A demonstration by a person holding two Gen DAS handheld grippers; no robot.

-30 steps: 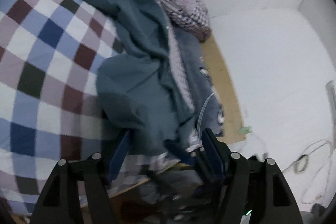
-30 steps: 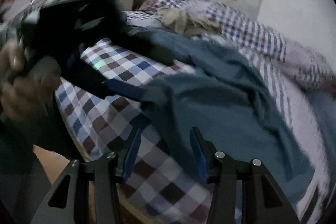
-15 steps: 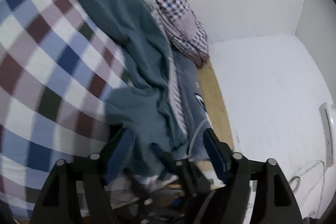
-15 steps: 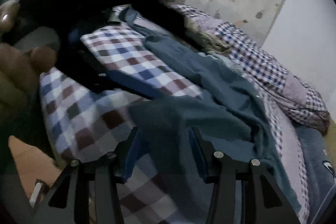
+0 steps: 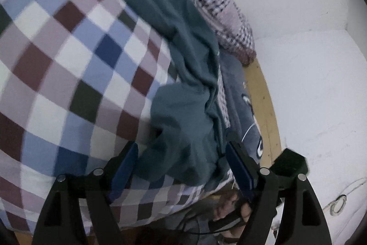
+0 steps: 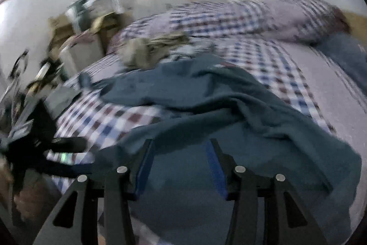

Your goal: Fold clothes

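Teal garment (image 5: pixel 183 111) bunched end between parted jaws of left gripper (image 5: pixel 181 167), long axis running away; right gripper (image 6: pixel 179 162) also wide, straddling nearer hem.

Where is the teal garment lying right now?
The teal garment lies across the checked bedspread, its near end between both open claws, with the beige clothing behind it.

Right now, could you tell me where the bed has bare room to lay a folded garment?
The checked bedspread beside the teal garment lies bare. It is crowded along the wall side, where the teal garment, a blue garment and the checked pillow pile together.
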